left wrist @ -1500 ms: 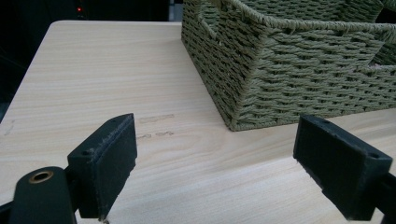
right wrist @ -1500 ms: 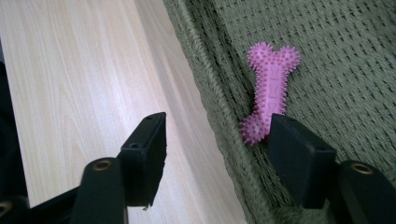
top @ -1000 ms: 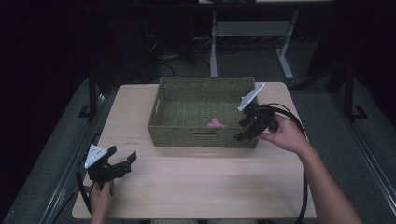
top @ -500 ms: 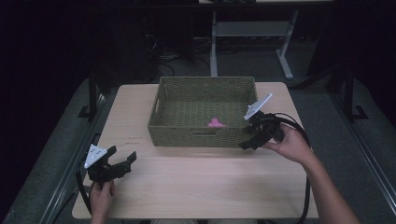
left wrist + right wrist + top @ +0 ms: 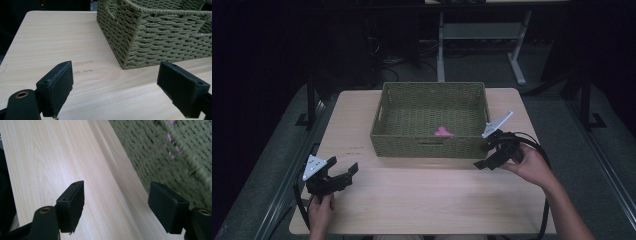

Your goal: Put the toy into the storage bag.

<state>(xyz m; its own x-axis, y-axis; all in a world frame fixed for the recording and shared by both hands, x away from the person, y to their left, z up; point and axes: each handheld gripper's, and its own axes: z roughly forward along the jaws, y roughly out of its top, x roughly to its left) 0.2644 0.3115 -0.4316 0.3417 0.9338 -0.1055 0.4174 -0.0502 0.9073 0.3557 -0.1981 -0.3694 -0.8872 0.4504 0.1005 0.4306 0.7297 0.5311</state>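
On the high view, the left hand (image 5: 319, 212) came in at about 7 o'clock of the table (image 5: 427, 195) and held the left gripper (image 5: 343, 175) low over the wood, close to the near left corner. Its grey three-cornered plate (image 5: 314, 166) sat on top, tilted toward 11 o'clock. The jaws stood released, wide apart, with nothing between them. In the left gripper view the left gripper (image 5: 115, 87) showed its two black pads spread over bare wood, and the near left corner of the basket (image 5: 160, 37) rose at about 1 o'clock, apart from the pads.

The basket (image 5: 429, 145), woven and olive green, stood at the middle of the table toward 12 o'clock. A small pink thing (image 5: 442, 132) lay on its floor, near the front wall and a little right of centre; its shape was too small to tell.

At about 4 o'clock the right hand (image 5: 532, 167) held the right gripper (image 5: 484, 161) just beside the basket's near right corner, with the jaws pointing toward 8 o'clock and low over the table. Its grey plate (image 5: 497, 124) tilted up next to the basket's right wall. A black cable (image 5: 544, 200) trailed back along the forearm. In the right gripper view the right gripper (image 5: 116, 202) was released as well, its pads wide apart over bare wood and holding nothing. The blurred weave of the basket (image 5: 160, 157) filled the side toward 2 o'clock, with specks of pink (image 5: 171, 155) showing through the weave. Whether the right-hand pad touched the basket could not be told.
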